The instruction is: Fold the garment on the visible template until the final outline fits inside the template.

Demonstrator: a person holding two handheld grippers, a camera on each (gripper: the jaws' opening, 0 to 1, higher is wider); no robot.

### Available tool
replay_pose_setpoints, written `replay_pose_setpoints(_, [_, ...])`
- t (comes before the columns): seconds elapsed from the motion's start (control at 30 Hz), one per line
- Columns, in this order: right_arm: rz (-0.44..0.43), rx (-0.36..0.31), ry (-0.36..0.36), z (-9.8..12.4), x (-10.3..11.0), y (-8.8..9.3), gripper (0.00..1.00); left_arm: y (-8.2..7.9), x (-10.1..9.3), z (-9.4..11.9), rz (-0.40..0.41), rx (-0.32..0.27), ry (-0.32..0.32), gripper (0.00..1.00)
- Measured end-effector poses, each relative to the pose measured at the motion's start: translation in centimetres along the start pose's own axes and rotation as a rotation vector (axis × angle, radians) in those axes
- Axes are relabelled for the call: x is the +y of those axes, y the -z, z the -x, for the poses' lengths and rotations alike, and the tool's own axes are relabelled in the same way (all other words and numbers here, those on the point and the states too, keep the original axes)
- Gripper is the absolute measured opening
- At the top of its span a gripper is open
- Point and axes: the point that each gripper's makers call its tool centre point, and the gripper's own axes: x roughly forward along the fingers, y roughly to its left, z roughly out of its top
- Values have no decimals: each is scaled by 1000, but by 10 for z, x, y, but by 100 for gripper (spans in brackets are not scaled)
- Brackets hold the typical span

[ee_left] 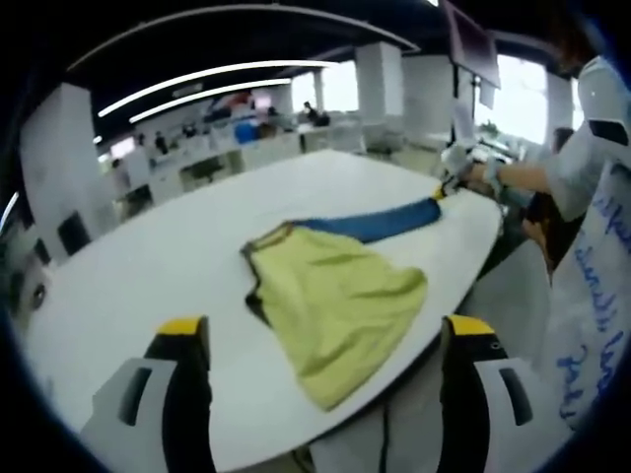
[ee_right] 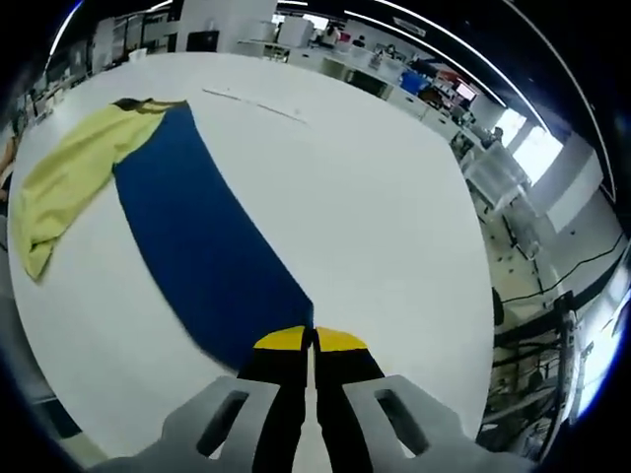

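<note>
Garment (ee_right: 197,246) lies on white table (ee_right: 375,217), long axis running from lower centre to upper left in right gripper view. Soft cloth: blue strip, yellow end crumpled. Right gripper (ee_right: 314,343) jaws pinched shut on blue end. Left gripper (ee_left: 325,330) jaws wide, empty, lower frame.

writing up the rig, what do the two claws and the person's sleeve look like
Both claws have black jaws capped with yellow tips, set in pale grey housings with dark slots. The left claw shows this in the left gripper view, the right claw in the right gripper view. The person's sleeve is white or pale.
</note>
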Motion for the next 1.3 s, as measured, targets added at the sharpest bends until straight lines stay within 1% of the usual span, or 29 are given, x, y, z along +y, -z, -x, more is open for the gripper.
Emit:
replay_pose_setpoints(0.23, [-32, 25, 15, -12, -3, 7, 2, -1, -2, -2, 2, -1, 9, 93])
replay_pose_setpoints(0.37, [-18, 54, 19, -23, -6, 12, 2, -4, -3, -2, 1, -8, 14, 92])
replay_pose_setpoints(0.6, [-17, 66, 33, -36, -17, 15, 2, -5, 0, -1, -4, 0, 1, 92])
replay_pose_setpoints(0.77, [-4, 75, 39, -38, -15, 15, 2, -8, -2, -3, -11, 0, 8, 93])
replay_pose_setpoints(0.87, [34, 92, 43, -40, -15, 15, 2, -7, -1, -5, -8, 13, 7, 92])
replay_pose_setpoints(0.93, [32, 94, 42, -41, -14, 14, 2, -8, -1, -5, -11, 14, 6, 92])
replay_pose_setpoints(1.0, [19, 92, 41, -45, -18, 16, 2, -10, -3, -6, -11, 11, 9, 92])
replay_pose_setpoints(1.17, [11, 85, 40, -45, -16, 15, 2, -8, -3, -7, -13, 20, 8, 91])
replay_pose_setpoints(1.27, [24, 83, 38, -46, -16, 14, 2, -9, -4, -7, -11, 20, 9, 92])
replay_pose_setpoints(1.3, [28, 82, 41, -47, -19, 15, 3, -8, -4, -7, -10, 22, 11, 91])
